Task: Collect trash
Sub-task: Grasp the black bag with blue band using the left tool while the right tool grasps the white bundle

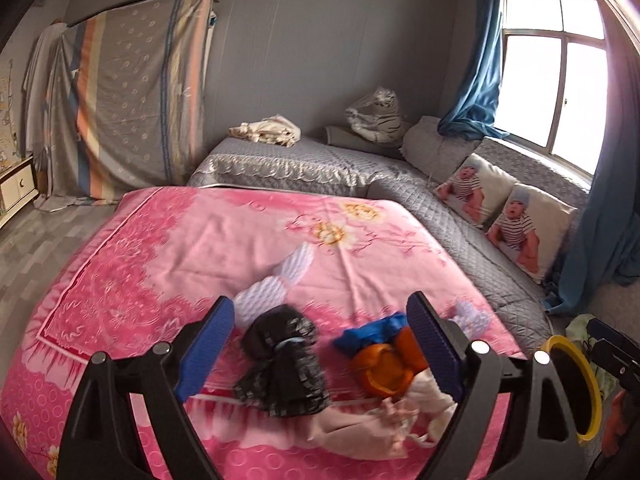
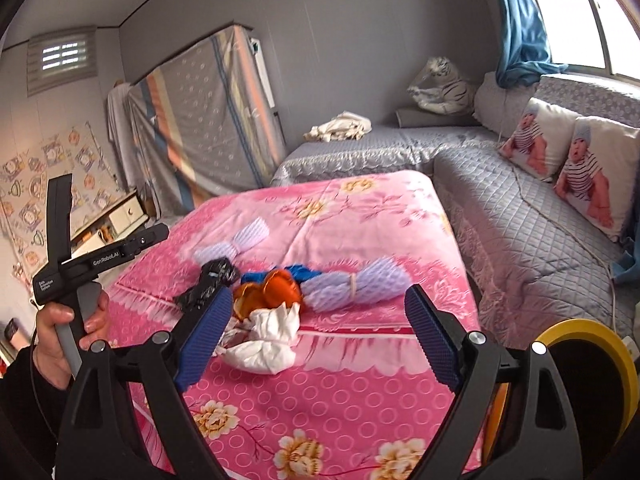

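Both tongs, left (image 1: 320, 344) and right (image 2: 318, 334), gape empty above the trash pile (image 2: 276, 292) on the pink bed (image 2: 360, 216). At four o'clock a yellow-rimmed bin (image 2: 600, 344) is cut off.

On the quilt (image 2: 360, 400), mid-frame in the right wrist view, the trash sits in one cluster: the plastic bag (image 2: 208, 284) at its left, the peel (image 2: 268, 292) just right of it, the foam net (image 2: 360, 284) at the right end. A second foam net (image 2: 236, 244) lies behind the bag, the crumpled tissue (image 2: 268, 340) in front of the peel. Sofa (image 2: 520, 216) to the right of the quilt, two cushions (image 2: 560, 160) on it, upper right. Bin (image 2: 592, 340) at lower right.
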`<control>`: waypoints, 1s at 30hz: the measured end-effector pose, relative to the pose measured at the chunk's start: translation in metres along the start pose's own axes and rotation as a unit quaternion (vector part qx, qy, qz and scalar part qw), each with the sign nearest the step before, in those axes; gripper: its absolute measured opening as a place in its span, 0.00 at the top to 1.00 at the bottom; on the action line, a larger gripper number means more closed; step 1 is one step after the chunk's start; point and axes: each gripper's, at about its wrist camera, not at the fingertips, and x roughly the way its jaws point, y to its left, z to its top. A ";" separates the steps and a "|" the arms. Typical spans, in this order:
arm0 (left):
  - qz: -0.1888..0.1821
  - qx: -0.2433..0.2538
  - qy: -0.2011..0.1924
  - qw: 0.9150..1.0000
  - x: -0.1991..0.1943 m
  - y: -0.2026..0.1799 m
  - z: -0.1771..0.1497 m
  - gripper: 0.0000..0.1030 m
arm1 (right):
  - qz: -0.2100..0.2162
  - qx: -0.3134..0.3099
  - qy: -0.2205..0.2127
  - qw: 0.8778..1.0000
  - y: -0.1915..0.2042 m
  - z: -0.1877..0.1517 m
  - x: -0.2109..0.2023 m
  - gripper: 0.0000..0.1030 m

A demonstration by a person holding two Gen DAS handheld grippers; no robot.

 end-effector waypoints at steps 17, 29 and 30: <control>-0.009 -0.011 0.062 0.998 0.036 0.026 -0.042 0.18 | 0.034 -0.025 0.107 0.993 0.030 -0.034 0.090 0.21; -0.023 -0.027 0.093 0.995 0.059 0.032 -0.044 0.18 | 0.065 0.003 0.162 0.985 0.025 -0.046 0.125 0.22; -0.022 -0.028 0.095 0.995 0.063 0.032 -0.043 0.19 | 0.067 0.005 0.165 0.984 0.025 -0.047 0.127 0.22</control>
